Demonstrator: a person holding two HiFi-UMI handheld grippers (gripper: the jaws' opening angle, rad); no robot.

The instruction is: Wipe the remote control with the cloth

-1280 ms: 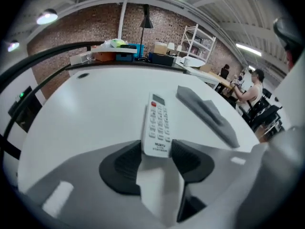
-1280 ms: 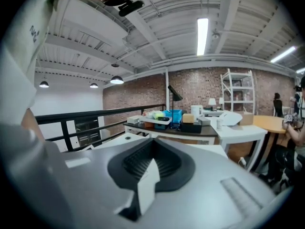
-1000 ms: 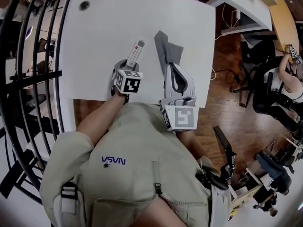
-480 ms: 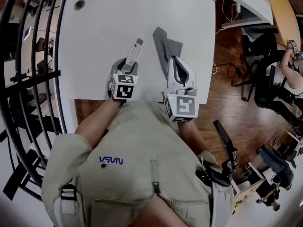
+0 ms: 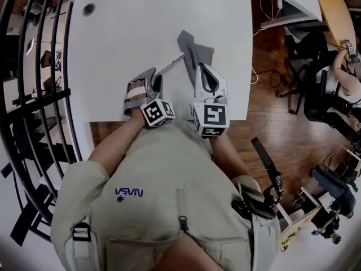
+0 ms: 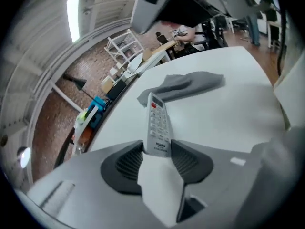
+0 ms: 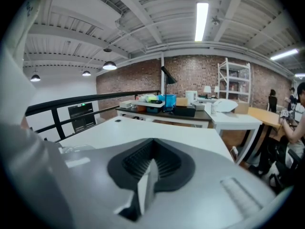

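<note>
L gripper [image 6: 157, 149] is clamping the remote [image 6: 157, 122] by its near end, keeping the far end free for wiping, while R gripper [image 7: 151, 163], jaws together & empty, is hovering by the near edge of the cloth [image 5: 194, 51] lying right of the remote on the table [image 5: 135, 21], prob. to grab it.
</note>
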